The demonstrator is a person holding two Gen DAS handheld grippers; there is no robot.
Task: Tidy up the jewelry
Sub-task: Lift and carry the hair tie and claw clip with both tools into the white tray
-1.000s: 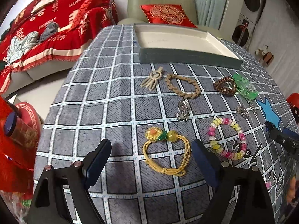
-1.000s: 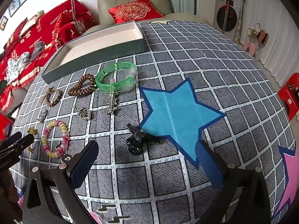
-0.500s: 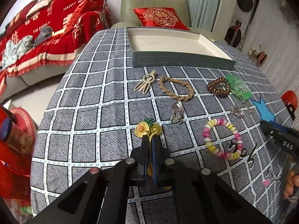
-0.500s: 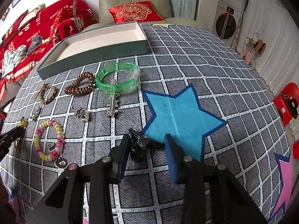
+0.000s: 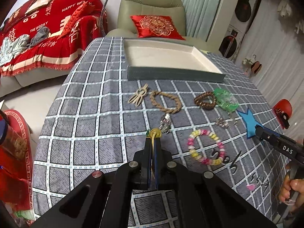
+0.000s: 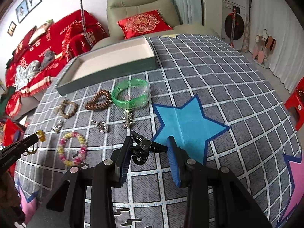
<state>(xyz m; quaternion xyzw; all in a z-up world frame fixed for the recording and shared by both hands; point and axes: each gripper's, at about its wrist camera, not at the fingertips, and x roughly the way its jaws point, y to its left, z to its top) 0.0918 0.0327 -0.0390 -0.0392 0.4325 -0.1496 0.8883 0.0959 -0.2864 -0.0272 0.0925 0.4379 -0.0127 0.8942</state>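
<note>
Yellow hair tie is pinched by the left gripper; the right gripper pinches a black hair clip, both likely bound for the tray.

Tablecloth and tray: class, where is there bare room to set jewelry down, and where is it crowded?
Free: the whole white floor of the tray, and the checked cloth right of the blue star. Crowded: the strip before the tray, from braided bracelet to green bangle, down to the bead bracelet.

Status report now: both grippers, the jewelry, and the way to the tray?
Left gripper shut on yellow hair tie. Right gripper shut on black hair clip. Tray empty; way clear.
</note>
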